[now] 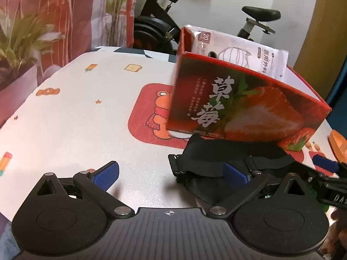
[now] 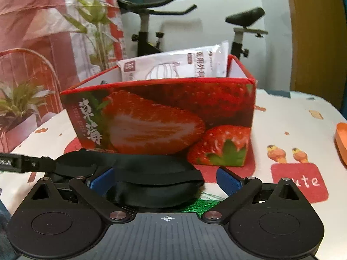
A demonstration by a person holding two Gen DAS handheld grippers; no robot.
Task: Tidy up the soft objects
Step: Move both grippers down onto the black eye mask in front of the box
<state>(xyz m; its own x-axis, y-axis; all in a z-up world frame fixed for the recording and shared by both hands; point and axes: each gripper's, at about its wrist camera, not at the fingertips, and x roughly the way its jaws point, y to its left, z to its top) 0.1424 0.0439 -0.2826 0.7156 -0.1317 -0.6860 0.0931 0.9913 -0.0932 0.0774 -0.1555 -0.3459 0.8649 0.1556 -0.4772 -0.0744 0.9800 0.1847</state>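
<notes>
A black sleep mask (image 1: 229, 158) with an elastic strap lies on the table in front of a red strawberry box (image 1: 238, 108). My left gripper (image 1: 171, 175) is open, and the mask's left end lies against its right finger while the left finger stands far off. My right gripper (image 2: 164, 179) is open wide around the mask (image 2: 151, 173); its left finger touches the mask and its right finger is apart from it. The box (image 2: 162, 119) holds a white pack of face masks (image 2: 180, 65).
The table wears a white cartoon cloth (image 1: 76, 108). An orange object (image 2: 341, 143) sits at the right edge. Green fringe (image 2: 208, 201) shows under the mask. An exercise bike (image 2: 147, 32) and potted plants (image 1: 19, 36) stand behind the table.
</notes>
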